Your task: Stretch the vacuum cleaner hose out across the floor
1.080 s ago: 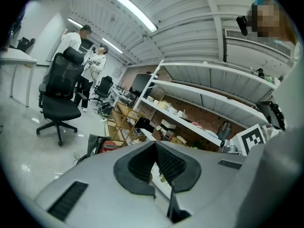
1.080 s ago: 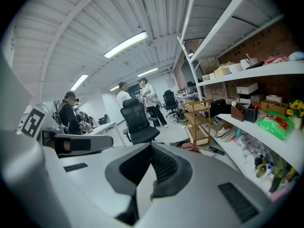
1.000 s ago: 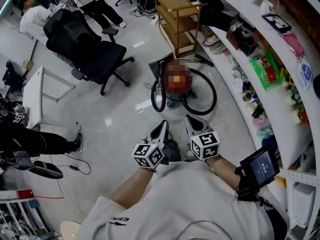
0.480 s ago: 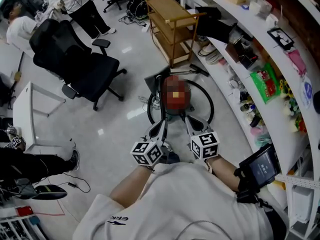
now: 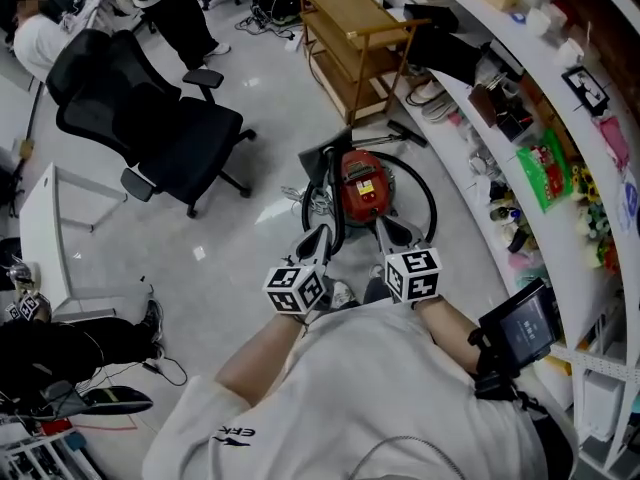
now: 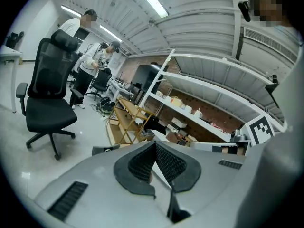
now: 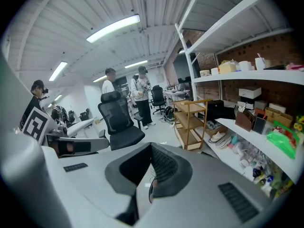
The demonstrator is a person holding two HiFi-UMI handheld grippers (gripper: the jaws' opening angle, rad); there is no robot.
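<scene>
On the floor, the hose (image 5: 432, 202) seems looped round the vacuum cleaner (image 5: 360, 188). Left tongs (image 5: 321, 232) and right tongs (image 5: 386, 232) are closed, empty.

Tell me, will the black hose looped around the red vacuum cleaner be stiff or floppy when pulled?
The hose lies in a smooth loop around the red vacuum cleaner, so it is probably flexible yet springy and may curl back. Pulling could drag the vacuum cleaner, since the glossy floor looks slippery.
</scene>
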